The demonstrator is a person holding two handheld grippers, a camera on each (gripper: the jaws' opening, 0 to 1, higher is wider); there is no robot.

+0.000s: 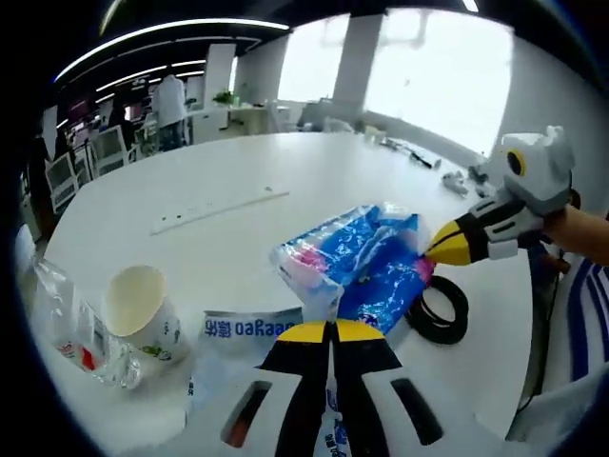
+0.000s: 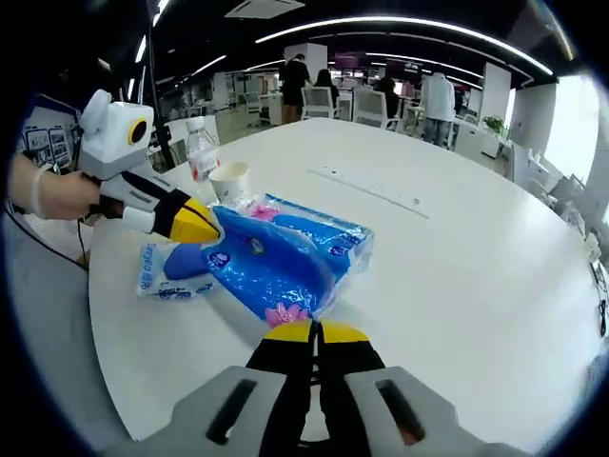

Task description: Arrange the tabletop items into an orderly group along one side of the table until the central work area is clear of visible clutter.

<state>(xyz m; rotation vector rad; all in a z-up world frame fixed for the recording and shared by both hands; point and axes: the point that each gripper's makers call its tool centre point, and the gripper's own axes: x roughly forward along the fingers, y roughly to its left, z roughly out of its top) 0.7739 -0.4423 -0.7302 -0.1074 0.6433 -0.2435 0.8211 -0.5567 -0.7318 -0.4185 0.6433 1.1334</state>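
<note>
Blue crinkly plastic, the tissue pack (image 1: 357, 262) lies near the table (image 1: 238, 171) edge between my left gripper (image 1: 331, 330) and right gripper (image 2: 315, 332), both with jaws closed and empty, so a careless shove could topple the paper cup (image 1: 143, 309).

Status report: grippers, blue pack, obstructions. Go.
Left gripper and right gripper shut, both tips at blue tissue pack. Paper cup and black tape ring alongside.

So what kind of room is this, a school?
More likely an open office. A big white table stands under long ceiling strip lights, with desks and office chairs behind, and people standing among them.
</note>
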